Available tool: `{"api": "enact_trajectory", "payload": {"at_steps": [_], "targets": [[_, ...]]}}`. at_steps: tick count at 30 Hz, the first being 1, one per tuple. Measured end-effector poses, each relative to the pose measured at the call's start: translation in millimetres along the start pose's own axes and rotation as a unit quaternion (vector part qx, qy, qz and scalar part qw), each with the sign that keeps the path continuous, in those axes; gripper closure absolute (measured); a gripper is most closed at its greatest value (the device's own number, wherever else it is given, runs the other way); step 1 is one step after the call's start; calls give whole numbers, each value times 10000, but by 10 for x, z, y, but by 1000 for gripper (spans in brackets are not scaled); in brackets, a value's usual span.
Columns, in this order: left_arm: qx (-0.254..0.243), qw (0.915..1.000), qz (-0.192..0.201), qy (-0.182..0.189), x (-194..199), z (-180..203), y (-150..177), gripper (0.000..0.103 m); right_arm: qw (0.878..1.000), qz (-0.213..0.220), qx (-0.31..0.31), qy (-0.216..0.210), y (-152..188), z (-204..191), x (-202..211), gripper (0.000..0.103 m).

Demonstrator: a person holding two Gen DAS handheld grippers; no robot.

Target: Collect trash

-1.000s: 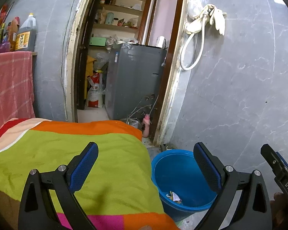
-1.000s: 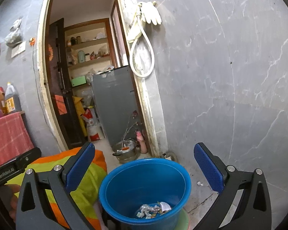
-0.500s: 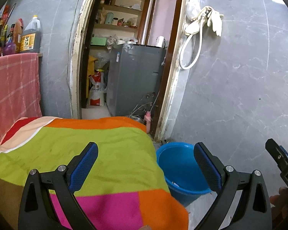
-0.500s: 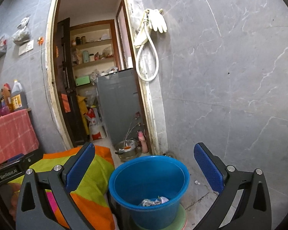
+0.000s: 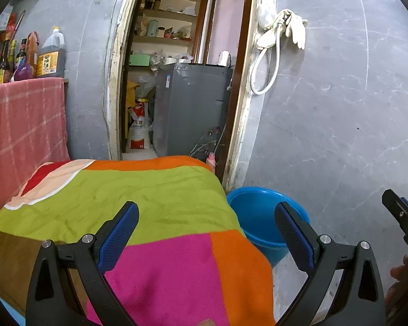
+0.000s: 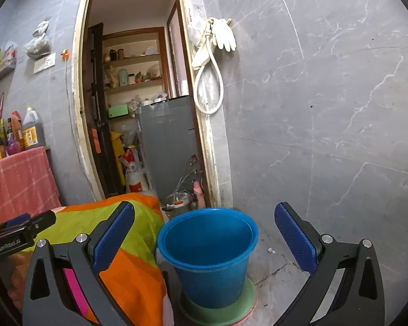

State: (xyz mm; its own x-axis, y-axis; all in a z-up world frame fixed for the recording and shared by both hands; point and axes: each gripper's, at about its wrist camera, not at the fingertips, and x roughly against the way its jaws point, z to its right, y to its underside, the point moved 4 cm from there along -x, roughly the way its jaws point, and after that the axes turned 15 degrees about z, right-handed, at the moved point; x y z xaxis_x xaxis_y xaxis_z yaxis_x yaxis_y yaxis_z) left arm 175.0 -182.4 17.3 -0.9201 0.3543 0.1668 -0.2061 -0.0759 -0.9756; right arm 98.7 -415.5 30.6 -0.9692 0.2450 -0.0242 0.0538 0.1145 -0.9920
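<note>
The left claw (image 5: 205,233) stood wide with nothing between its blue pads, low in the frame over the patchwork cloth (image 5: 160,217) of green, pink and orange. The right claw (image 6: 204,235) was just as wide and just as empty, framing the blue bucket (image 6: 208,255) at lower centre of its view.

Compared with a second before, both cameras had pulled up and back: the bucket had slid from under the left claw towards the lower right of that frame (image 5: 261,217), half hidden by the cloth's edge, and in the right view it sat further off, so that its rim now cut off the bottom. The crumpled scraps seen lying in it earlier (foil or paper, hard to say which) no longer showed in either view; I judged them still inside, merely out of sight. That reads as a drop finished and the hands drawing away, either to fetch more or to end.

The bucket stood on a green disc (image 6: 247,296) on the floor, near the doorway. Beside it, a small metal pot (image 6: 176,205) held something orange. No loose trash showed on the cloth.
</note>
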Motion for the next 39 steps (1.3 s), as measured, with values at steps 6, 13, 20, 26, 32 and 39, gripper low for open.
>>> {"api": "enact_trajectory", "payload": {"at_steps": [6, 13, 20, 26, 32, 39], "targets": [[-63, 10000, -21, -16, 227, -7, 88, 5, 10000, 17, 65, 9, 2, -32, 233, 0], [-84, 10000, -25, -35, 483, -60, 193, 5, 9999, 16, 150, -66, 53, -100, 453, 0], [-168, 9998, 14, -92, 704, -107, 303, 5, 9995, -56, 272, -143, 162, -151, 662, 0], [-235, 9995, 99, -184, 904, -148, 450, 5, 9992, -53, 381, -130, 253, -194, 804, 0], [-330, 9989, 142, -308, 1014, -187, 561, 5, 9989, -54, 465, -32, 370, -213, 902, 0], [-394, 9983, 238, -353, 1091, -232, 645, 5, 9979, -44, 646, 34, 499, -251, 1003, 0]]}}
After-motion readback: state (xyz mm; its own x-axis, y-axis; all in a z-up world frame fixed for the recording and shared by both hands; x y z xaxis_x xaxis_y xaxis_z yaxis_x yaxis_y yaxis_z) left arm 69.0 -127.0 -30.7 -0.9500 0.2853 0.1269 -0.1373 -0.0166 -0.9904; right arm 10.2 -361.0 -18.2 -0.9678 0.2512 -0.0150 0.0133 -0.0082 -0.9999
